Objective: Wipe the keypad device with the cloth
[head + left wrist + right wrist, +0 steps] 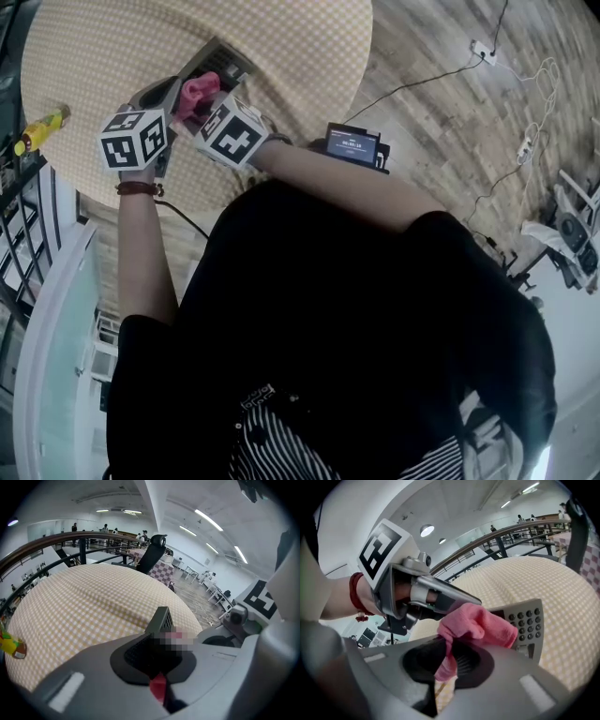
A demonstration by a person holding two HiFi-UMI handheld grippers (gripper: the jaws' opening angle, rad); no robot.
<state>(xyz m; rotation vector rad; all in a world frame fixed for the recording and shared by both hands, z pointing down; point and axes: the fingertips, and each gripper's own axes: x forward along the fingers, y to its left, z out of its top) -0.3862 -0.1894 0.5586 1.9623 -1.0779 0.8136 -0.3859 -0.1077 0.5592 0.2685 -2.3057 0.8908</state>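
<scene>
The wiping step looks under way, or just about to begin. The right gripper (449, 665) has its jaws clamped on a tail of the pink cloth (480, 625). The bunched bulk of the cloth rises above the jaws and presses on the left part of the keypad device (528, 623), covering the area beside the number keys. In the right gripper view the device sits right of centre, just beyond the jaws, with its rows of round keys bare.

The left gripper (157, 656) steadies the device. In its own view a dark gridded edge of the device stands between the jaws, which appear closed on it. The device seems tilted up over the checked desk (84, 602); whether its far end rests on the desk cannot be told.

In the head view both grippers meet at the upper left of the frame, with the cloth between them.

The next move probably calls for dragging the cloth rightward across the keys with light pressure while the left jaws hold firm, so that the device does not twist.
</scene>
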